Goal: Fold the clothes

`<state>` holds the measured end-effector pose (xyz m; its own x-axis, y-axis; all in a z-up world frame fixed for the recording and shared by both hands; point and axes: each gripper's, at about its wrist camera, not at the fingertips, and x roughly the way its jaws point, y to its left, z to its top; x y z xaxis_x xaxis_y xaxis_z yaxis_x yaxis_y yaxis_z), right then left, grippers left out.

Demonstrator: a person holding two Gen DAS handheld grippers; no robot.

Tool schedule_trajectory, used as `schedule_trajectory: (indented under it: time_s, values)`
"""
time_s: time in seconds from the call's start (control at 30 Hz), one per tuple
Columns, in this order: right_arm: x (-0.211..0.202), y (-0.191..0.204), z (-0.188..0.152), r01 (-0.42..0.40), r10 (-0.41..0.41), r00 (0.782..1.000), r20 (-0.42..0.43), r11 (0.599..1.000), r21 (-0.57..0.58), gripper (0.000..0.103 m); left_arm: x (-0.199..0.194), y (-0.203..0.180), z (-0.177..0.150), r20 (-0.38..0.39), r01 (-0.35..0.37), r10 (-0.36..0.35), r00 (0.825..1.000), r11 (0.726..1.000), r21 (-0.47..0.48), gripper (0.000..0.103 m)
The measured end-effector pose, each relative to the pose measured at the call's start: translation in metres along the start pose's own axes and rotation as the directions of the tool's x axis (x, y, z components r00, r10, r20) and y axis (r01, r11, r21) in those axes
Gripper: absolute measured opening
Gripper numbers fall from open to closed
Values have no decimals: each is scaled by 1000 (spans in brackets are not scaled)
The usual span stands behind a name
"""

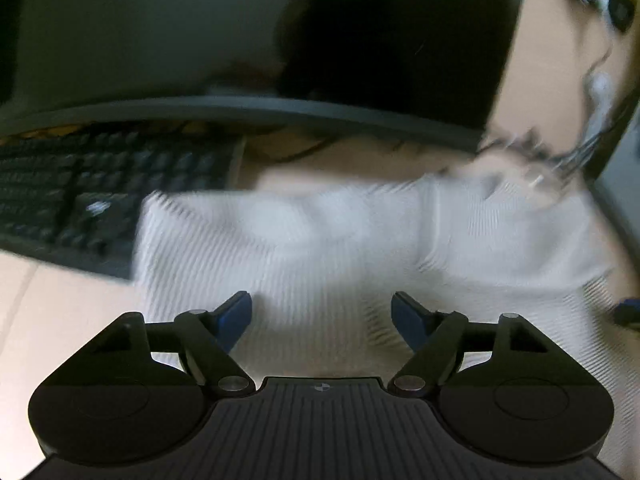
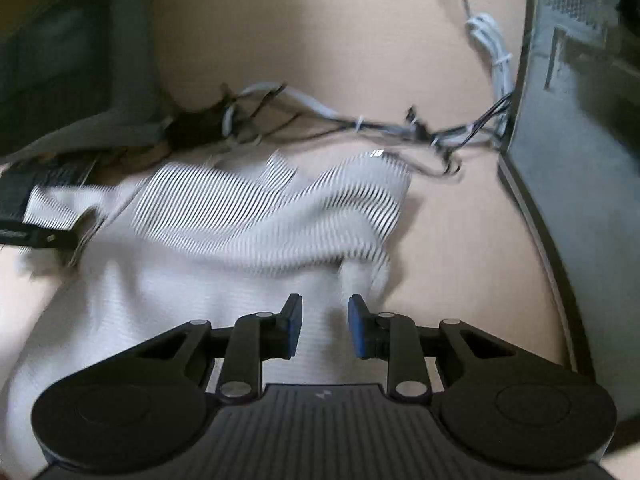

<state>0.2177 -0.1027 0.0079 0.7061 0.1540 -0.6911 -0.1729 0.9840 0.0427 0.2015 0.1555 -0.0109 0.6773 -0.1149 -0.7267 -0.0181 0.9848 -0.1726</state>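
A white, finely striped knit garment [image 1: 320,240] lies crumpled on the beige desk [image 1: 60,300]. My left gripper [image 1: 322,310] hovers over its near part. Its blue-padded fingers [image 1: 234,316] are spread wide with only cloth showing below the gap, so it is open. In the right wrist view the same garment [image 2: 240,220] fills the middle, with a rumpled fold near its right edge. My right gripper [image 2: 325,316] sits low over that edge. Its fingers stand a little apart and the pads press on nothing. Both views are blurred.
A black keyboard [image 1: 80,192] lies at the left, partly under the garment's corner. A dark monitor foot [image 1: 300,108] stands behind. A tangle of grey and black cables [image 2: 360,124] runs past the garment's far edge. A grey computer case [image 2: 580,160] walls off the right side.
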Motion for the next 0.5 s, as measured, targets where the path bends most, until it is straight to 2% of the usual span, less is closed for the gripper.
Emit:
schedule_trajectory:
  time_s: [0.07,0.1,0.3,0.37,0.4,0.47,0.5]
  values:
    - [8,-5,10,-13,13,1000,-1,999,30,25,2,-10,9,19,86,-85,996,996,-9,82]
    - [12,-6,14,-28,28,1000,-4,999,41,25,6,-16,13,21,103,-103,994,995,-5,82]
    - [17,11,-14,-171,172,982,-84,985,14,25,62,-53,14,-58,85,-83,995,996,41,81]
    - [14,13,-27,-185,185,977,-102,983,5,25,74,-61,10,-71,75,-70,995,995,64,76]
    - [12,14,-33,-189,188,977,-102,982,-1,25,77,-64,8,-73,69,-63,995,995,75,66]
    - [10,13,-36,-198,195,976,-101,980,-14,25,79,-69,5,-54,42,-36,998,993,106,59]
    - [10,12,-36,-204,202,974,-104,979,-14,26,78,-68,6,-45,32,-27,999,993,112,47]
